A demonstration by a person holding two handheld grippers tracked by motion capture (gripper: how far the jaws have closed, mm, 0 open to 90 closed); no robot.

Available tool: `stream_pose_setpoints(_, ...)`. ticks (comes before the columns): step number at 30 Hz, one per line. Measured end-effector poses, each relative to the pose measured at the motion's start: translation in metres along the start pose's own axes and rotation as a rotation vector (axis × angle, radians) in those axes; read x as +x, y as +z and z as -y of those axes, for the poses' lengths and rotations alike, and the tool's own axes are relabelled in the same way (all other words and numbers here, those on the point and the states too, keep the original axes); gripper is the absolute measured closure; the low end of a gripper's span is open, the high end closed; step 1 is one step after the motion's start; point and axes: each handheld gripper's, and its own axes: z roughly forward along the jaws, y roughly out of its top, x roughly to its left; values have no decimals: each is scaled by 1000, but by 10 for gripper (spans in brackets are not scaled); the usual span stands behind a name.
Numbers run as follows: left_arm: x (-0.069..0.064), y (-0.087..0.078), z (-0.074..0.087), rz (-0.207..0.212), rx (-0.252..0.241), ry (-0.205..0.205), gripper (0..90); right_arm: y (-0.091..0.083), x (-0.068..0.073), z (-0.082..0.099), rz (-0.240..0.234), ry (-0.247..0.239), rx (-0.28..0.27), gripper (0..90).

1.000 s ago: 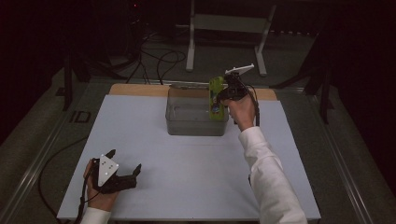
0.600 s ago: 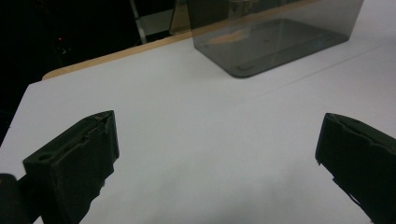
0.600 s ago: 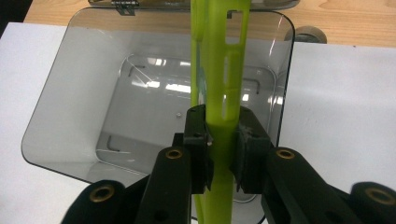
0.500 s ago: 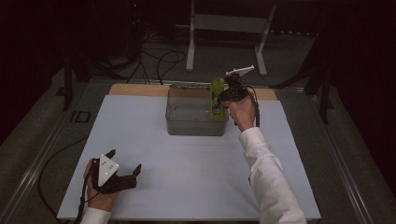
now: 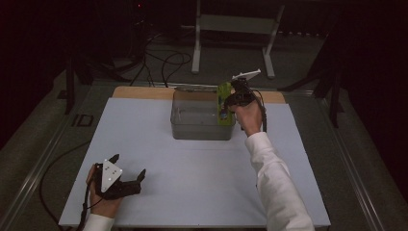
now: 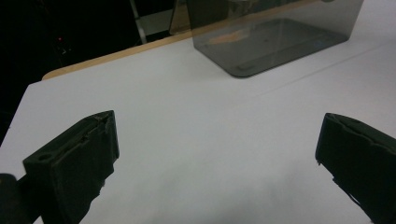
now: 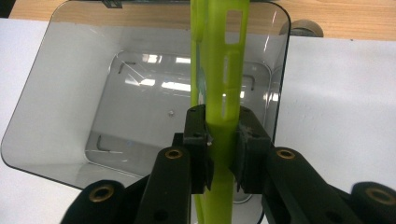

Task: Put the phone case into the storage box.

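Note:
My right gripper [image 5: 230, 102] [image 7: 223, 135] is shut on a flat lime-green plastic piece [image 7: 219, 65] [image 5: 224, 103] with slots cut in it. It holds the piece upright over the right end of a clear grey bin [image 5: 192, 129] [image 7: 42, 112], whose inside looks bare. Far from the bin, at the near left of the table, my left gripper [image 5: 126, 174] [image 6: 217, 144] rests open, its black jaws wide apart with only white table between them. The bin [image 6: 261, 42] shows farther off in the left gripper view.
A white sheet [image 5: 192, 183] covers the table, with a wooden strip [image 5: 142, 92] along its far edge. Beyond the table stand a metal frame [image 5: 231, 29] and loose cables [image 5: 163, 60] on the dark floor.

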Motion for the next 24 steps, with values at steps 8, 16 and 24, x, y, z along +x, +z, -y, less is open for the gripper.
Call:
stream_pose_setpoints(8,0,0,0,-1,0,0,0,4,-1,0,10,3,3,771)
stream_pose_setpoints(16,0,0,0,1,1,1,0,10,-4,0,17,15,8,770)
stream_pose_setpoints(24,0,0,0,-2,-2,0,0,13,-4,0,20,24,11,770)
